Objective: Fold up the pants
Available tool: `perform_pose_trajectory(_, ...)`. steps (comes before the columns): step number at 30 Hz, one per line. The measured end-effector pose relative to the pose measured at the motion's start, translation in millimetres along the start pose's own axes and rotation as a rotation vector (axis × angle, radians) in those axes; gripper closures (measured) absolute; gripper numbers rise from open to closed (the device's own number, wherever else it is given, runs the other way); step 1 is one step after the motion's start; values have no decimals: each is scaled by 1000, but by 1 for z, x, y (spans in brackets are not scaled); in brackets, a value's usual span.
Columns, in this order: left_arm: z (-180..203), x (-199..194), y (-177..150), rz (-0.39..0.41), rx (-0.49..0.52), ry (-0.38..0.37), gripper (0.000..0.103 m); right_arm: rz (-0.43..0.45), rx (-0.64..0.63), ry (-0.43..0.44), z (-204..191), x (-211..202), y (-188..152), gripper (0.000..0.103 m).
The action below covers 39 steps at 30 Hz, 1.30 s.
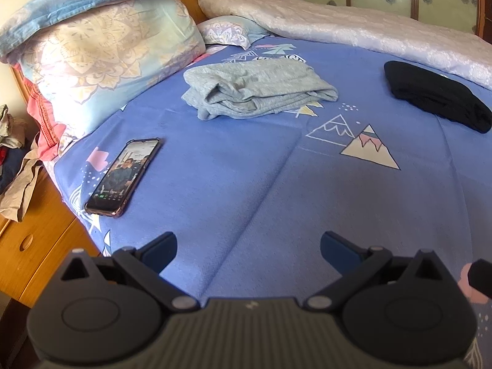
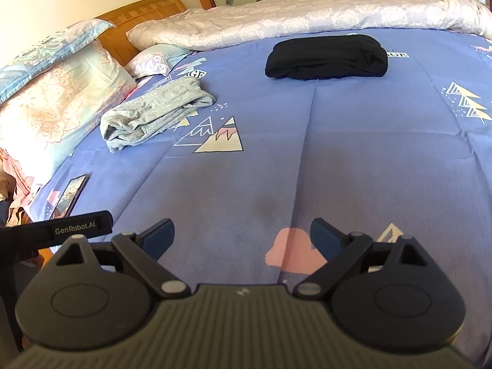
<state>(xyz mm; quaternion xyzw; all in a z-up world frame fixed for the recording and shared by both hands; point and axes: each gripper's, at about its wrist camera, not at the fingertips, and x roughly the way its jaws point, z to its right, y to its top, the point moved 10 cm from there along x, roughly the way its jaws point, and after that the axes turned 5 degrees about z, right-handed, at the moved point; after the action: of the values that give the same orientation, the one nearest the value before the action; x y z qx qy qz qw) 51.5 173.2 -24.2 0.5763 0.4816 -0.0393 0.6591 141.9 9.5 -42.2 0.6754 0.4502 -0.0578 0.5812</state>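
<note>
So both grippers are just hovering over the blue bed sheet (image 1: 246, 169), left gripper (image 1: 248, 247) and right gripper (image 2: 243, 236) with jaws spread wide, holding nothing. Grey pants (image 1: 255, 87) sit folded near the pillows (image 1: 101, 52), black pants (image 2: 326, 57) folded by the white quilt (image 2: 307, 15). Phone (image 1: 123, 176) lies face up at the bed's edge.
</note>
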Motion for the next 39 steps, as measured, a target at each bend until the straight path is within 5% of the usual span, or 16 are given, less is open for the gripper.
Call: perform_pose_trajectory(39,17,14,-27,-154,14,-99,0,-8,2,-4,6,2,-2,6)
